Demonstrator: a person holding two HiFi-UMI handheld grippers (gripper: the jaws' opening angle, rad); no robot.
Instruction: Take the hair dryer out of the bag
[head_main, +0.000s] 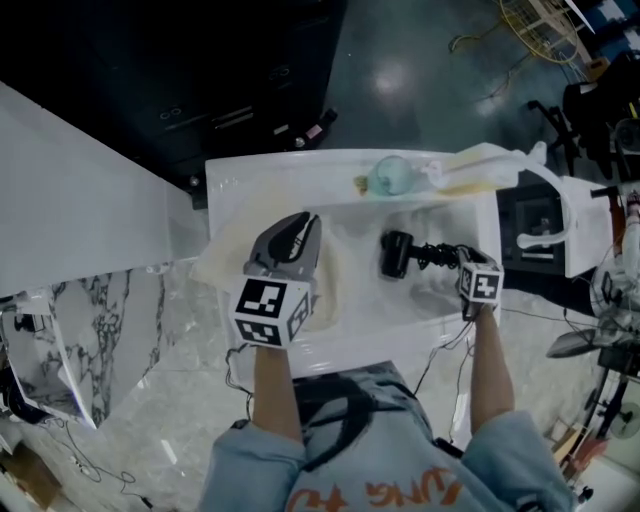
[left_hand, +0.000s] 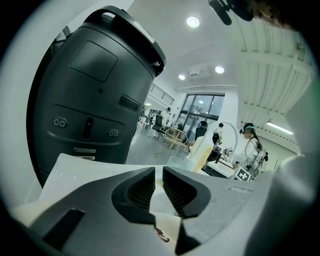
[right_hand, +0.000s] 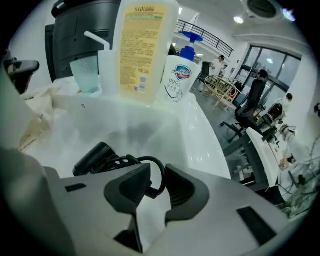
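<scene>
Hair dryer (head_main: 398, 254): loose in sink (head_main: 425, 305), 3 o'clock of bag (head_main: 225, 252). Likely light, rigid, slick; best gripped on body, not cord (head_main: 435, 255). Right gripper (right_hand: 157, 175) spread, cord between, unpinched. Left gripper (left_hand: 159, 176) pinching bag cloth.

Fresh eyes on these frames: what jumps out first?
The black hair dryer lies in the white basin, already clear of the cream bag at its left. The right tongs stand open around its coiled cord, while the left tongs pinch what looks like bag fabric. Behind the basin, a big yellow-labelled bottle fills the top of the right gripper view.
</scene>
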